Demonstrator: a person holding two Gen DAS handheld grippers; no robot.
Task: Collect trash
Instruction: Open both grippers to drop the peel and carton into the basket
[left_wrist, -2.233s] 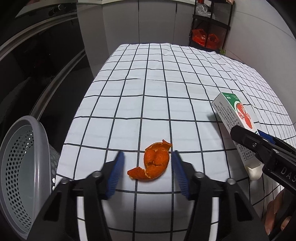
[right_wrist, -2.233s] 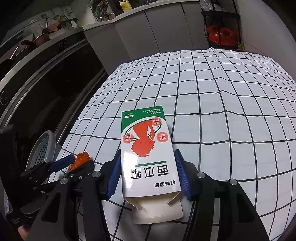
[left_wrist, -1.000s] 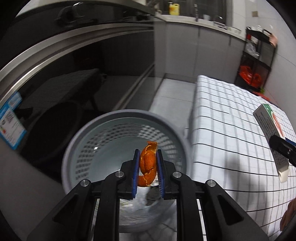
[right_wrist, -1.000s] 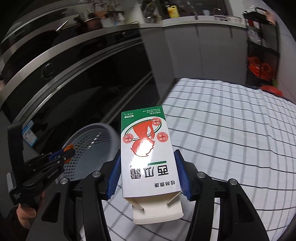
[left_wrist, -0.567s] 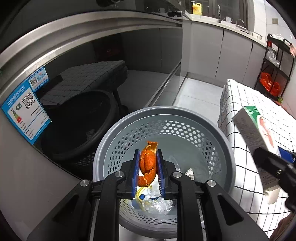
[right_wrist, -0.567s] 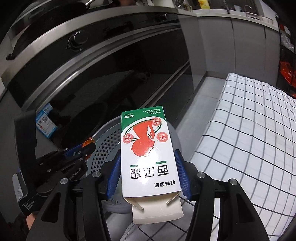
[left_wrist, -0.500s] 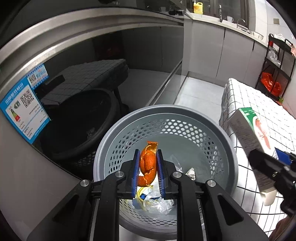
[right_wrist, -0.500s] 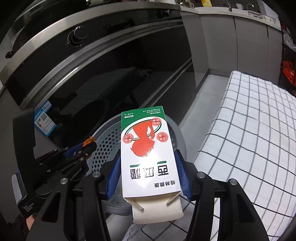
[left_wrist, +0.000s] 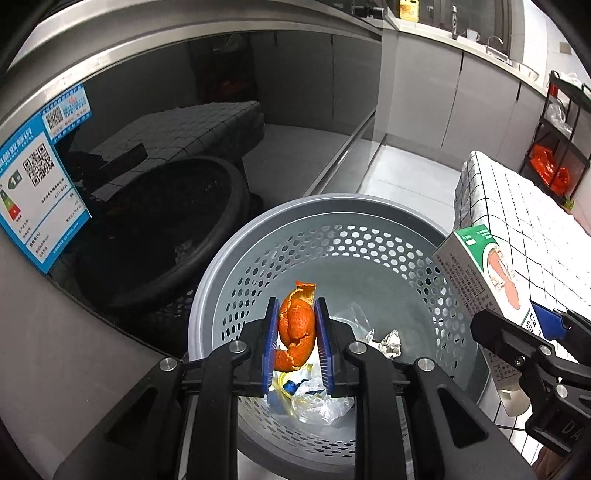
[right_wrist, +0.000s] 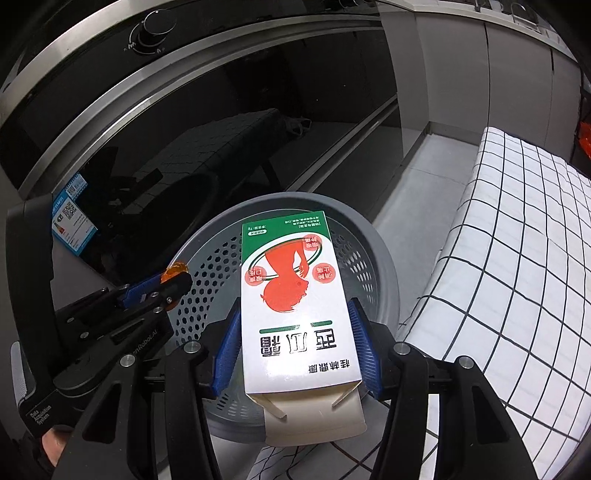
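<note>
Over the basket (left_wrist: 388, 236), left claw (left_wrist: 296, 334) pinches peel (left_wrist: 295, 325); right claw (right_wrist: 293, 345) grips carton (right_wrist: 291, 306).

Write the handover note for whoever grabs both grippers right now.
Left gripper: shut on the orange peel, over the bin.
Right gripper: shut on the box, over the bin's rim on the table side.
Done: both items lifted and brought to the bin, which already holds wrappers and crumpled paper.
Left: open each gripper so peel and box drop in.
</note>
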